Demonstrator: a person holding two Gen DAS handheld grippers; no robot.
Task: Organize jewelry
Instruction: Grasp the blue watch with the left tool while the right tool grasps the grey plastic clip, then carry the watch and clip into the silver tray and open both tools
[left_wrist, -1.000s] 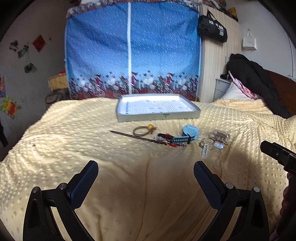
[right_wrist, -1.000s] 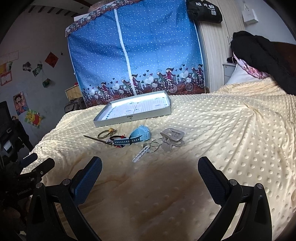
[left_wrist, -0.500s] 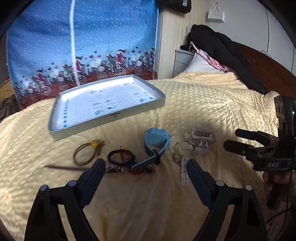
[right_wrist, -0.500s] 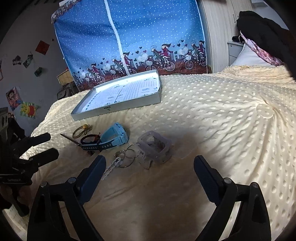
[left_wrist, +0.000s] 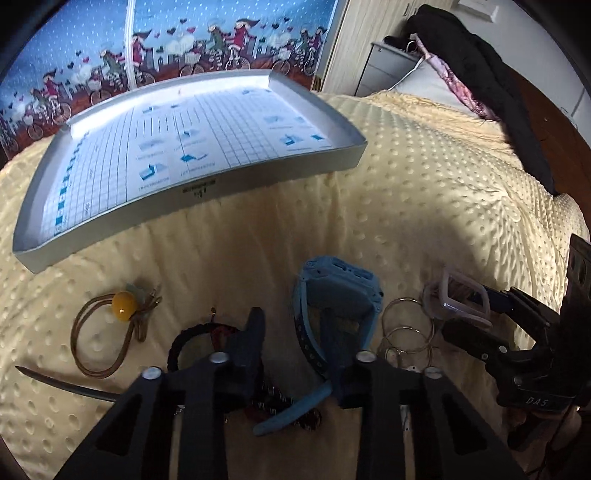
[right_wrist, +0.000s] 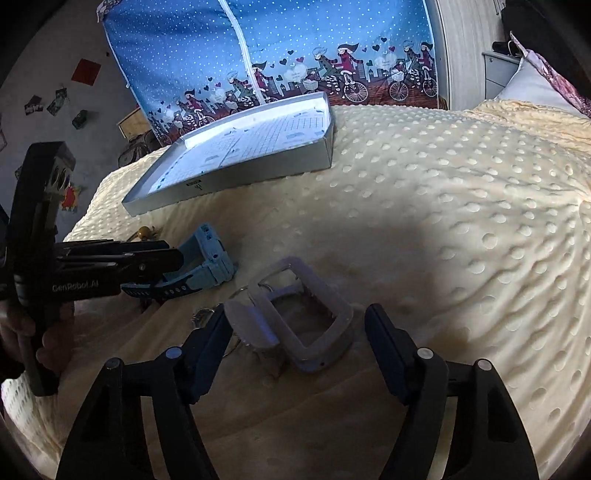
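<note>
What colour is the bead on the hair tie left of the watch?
Mustard yellow; the bead sits on a brown hair tie, clearest in the left wrist view.

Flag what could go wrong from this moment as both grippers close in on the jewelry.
The left gripper straddles the blue silicone watch, whose strap lies over the black braided bracelet, so both may lift together. The right gripper brackets the clear plastic watch case beside the metal key rings, which could snag.
</note>
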